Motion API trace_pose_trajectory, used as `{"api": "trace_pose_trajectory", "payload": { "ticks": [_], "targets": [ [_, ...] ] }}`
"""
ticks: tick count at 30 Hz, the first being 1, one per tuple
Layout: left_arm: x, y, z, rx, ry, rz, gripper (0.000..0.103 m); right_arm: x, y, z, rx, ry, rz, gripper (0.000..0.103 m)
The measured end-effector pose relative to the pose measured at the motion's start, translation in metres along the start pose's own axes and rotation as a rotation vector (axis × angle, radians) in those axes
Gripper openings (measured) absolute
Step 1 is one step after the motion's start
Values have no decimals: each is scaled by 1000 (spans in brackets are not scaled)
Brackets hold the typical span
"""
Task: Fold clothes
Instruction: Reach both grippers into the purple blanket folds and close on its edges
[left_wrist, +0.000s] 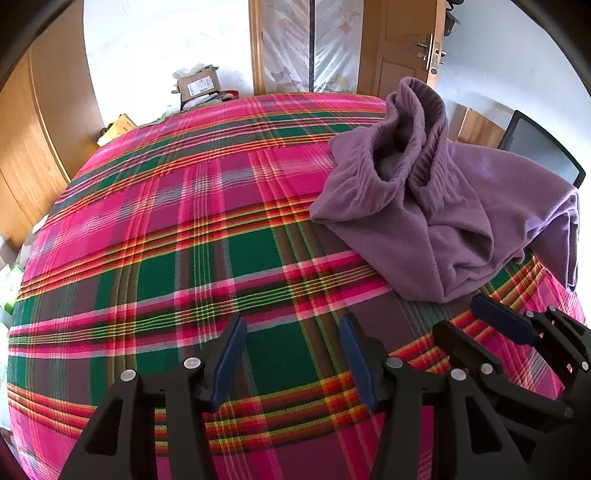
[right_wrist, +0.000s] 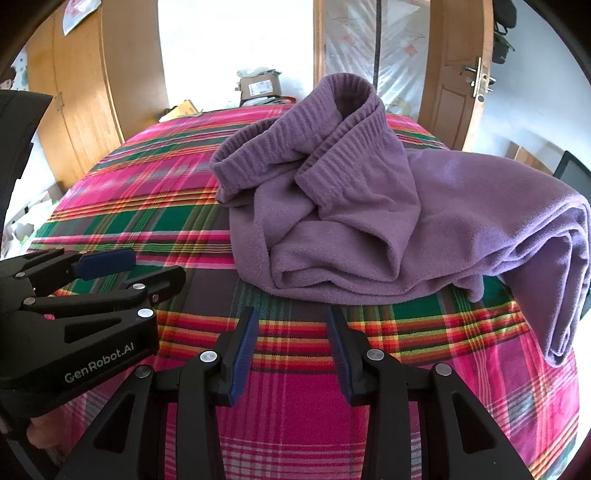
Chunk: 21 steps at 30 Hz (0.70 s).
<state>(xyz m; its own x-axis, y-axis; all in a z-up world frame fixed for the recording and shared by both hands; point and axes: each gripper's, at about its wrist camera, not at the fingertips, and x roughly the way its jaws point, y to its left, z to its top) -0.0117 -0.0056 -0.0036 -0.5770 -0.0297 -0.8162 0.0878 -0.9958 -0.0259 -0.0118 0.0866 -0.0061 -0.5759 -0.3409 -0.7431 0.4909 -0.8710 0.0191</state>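
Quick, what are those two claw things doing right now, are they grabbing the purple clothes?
Left gripper: open, holding nothing, above the plaid bedcover.
Right gripper: open, holding nothing, just short of the purple garment.

Bed cover (left_wrist: 177, 229): pink, green and red plaid, spread flat across the whole bed.
Walls (left_wrist: 159, 48): white, brightly lit by daylight.
Wardrobe (right_wrist: 85, 85): light wood, panelled doors, along the left side of the room.
Door (right_wrist: 458, 74): wooden, standing open, metal handle and lock plate on its edge.
Doorway (right_wrist: 369, 48): covered by a pale patterned curtain with a dark central seam.
Cardboard box (left_wrist: 197, 84): beyond the far edge of the bed, white label on its side.
Chair (left_wrist: 543, 147): dark mesh back, at the right of the bed.
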Motion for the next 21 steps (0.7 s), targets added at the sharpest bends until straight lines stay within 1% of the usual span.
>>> {"api": "trace_pose_trajectory", "payload": {
  "ticks": [3, 5, 7, 9, 13, 15, 18, 21],
  "targets": [
    [-3, 5, 4, -11, -9, -7, 50, -1, -7, 1, 30, -1, 36, 40],
    [-9, 9, 7, -22, -32, -11, 50, -3, -13, 2, 58, -6, 62, 40],
    [-15, 8, 12, -8, -70, 3, 48, -5, -20, 4, 81, -14, 78, 40],
    [-21, 6, 17, 15, -106, 18, 48, -9, -24, 8, 70, -34, 55, 39],
    [-23, -1, 26, 74, -151, 47, 48, -18, -26, 18, 17, -83, 23, 38],
    [-24, -5, 32, 90, -162, 32, 48, -18, -28, 25, -13, -89, -4, 38],
    [-27, -14, 40, 131, -186, -27, 48, -12, -34, 35, -50, -93, -26, 38],
    [-21, -19, 46, 158, -195, -15, 48, -11, -37, 47, -65, -114, -27, 38]
  ]
}}
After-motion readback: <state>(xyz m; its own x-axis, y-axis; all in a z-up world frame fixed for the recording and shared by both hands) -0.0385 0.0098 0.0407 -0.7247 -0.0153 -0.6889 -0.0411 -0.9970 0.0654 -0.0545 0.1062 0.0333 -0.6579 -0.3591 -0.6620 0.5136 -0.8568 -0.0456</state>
